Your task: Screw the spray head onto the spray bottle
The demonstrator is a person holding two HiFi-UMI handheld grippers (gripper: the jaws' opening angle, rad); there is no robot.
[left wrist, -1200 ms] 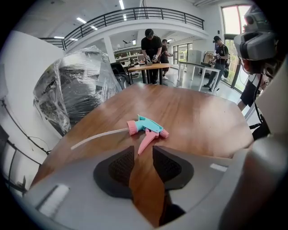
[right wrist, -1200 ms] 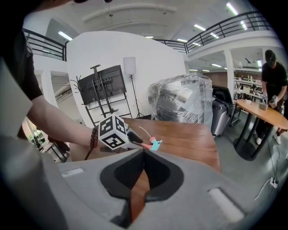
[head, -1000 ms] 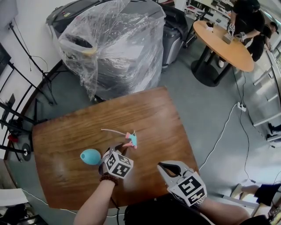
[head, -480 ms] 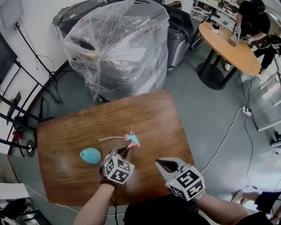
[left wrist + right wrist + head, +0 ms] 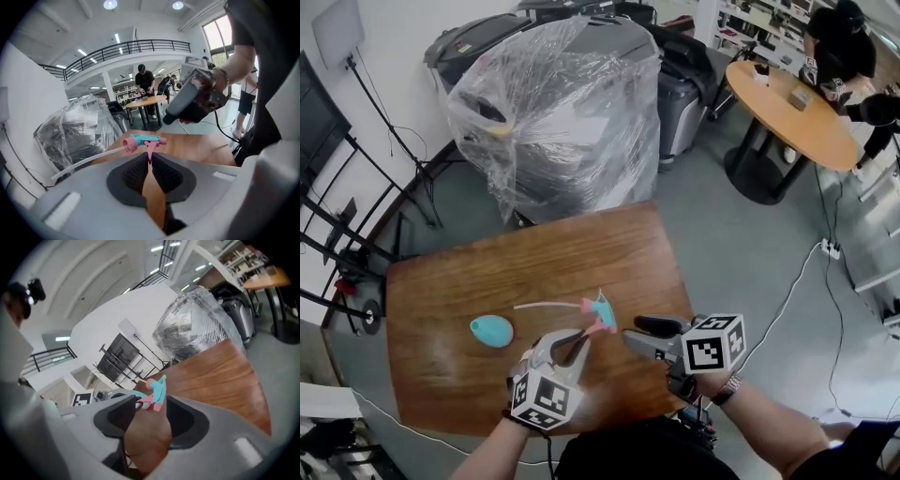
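**Spray head pinched, bottle waiting**

Our left gripper (image 5: pixel 149 161) is pressed together on the pink trigger of the spray head (image 5: pixel 600 313). It holds the head clear of the counter (image 5: pixel 581 244), with the tube (image 5: pixel 546 305) trailing left. Our right gripper (image 5: pixel 637 335) has just been opening. The head seems to sit at its tips, untouched, likely ready for a firmer hold. The teal bottle (image 5: pixel 492 330) lies apart on the counter, to the left.

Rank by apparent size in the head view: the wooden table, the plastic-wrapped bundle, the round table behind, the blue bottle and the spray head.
1. wooden table
2. plastic-wrapped bundle
3. round table, though farther away
4. blue bottle and spray head: similar, unranked; the head is held nearer the camera
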